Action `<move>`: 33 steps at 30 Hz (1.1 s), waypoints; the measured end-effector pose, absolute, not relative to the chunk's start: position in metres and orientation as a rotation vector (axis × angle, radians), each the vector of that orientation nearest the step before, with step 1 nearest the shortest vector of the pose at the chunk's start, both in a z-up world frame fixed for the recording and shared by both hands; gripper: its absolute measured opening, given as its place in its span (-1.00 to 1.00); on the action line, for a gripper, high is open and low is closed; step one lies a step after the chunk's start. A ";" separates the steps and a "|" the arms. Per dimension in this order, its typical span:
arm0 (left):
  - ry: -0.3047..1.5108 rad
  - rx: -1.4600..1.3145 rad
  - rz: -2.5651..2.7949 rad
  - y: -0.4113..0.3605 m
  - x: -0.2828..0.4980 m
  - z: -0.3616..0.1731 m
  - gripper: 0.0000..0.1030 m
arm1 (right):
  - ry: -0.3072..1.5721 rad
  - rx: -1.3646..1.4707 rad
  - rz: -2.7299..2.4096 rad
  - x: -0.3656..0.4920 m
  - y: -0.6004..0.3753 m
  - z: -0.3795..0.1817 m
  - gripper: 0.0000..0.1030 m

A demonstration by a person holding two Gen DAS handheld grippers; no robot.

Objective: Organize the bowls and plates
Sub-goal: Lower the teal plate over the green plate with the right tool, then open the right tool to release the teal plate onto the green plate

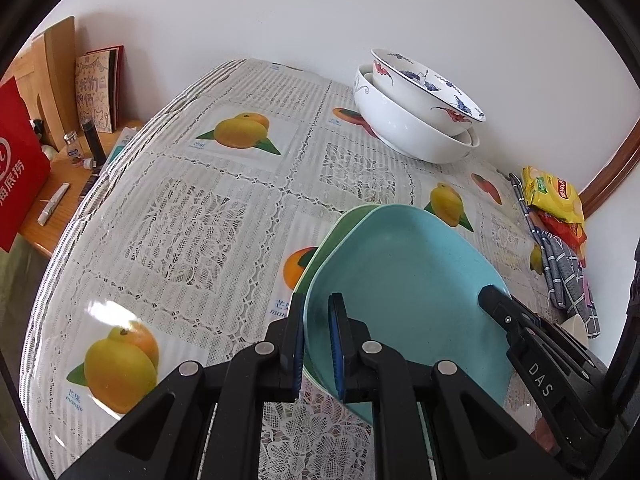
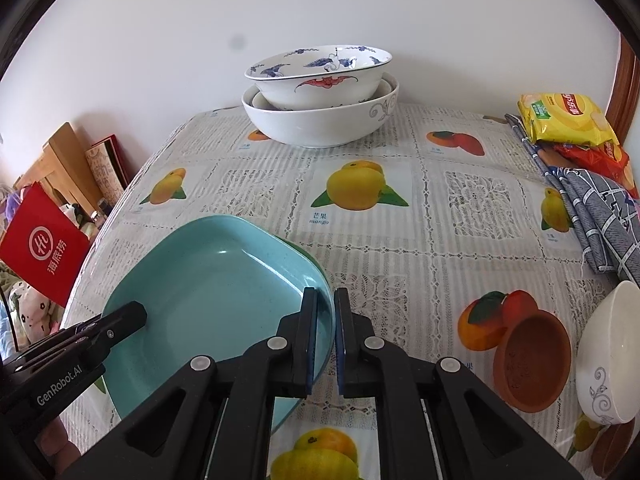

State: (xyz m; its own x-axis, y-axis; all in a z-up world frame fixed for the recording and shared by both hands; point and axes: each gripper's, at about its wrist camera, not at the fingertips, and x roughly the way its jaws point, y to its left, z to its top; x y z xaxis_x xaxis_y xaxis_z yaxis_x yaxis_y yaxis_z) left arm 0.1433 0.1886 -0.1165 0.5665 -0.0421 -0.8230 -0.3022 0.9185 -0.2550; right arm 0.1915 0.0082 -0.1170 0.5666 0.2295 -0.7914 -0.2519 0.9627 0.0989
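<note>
A light blue square plate [image 1: 404, 280] lies stacked on a green plate [image 1: 332, 240] at the table's near side. My left gripper [image 1: 318, 344] is shut on the left rims of both plates. My right gripper [image 2: 326, 336] is shut on their right rim, blue plate [image 2: 208, 292] between its pads, green plate [image 2: 306, 258] peeking out behind. Each gripper shows in the other's view. A patterned bowl [image 2: 316, 76] sits nested in a white bowl [image 2: 320, 120] at the table's far side.
A brown bowl [image 2: 532, 360] and a tipped white bowl [image 2: 612, 352] lie at the near right. Snack packets [image 2: 568, 120] and a checked cloth [image 2: 600, 216] lie along the right edge. A red bag [image 1: 16, 168] and a cluttered side table stand left.
</note>
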 end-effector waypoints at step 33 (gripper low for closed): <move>0.935 -0.270 0.167 0.167 0.131 -0.088 -0.13 | 0.903 -0.047 0.338 0.183 -0.004 -0.113 -0.42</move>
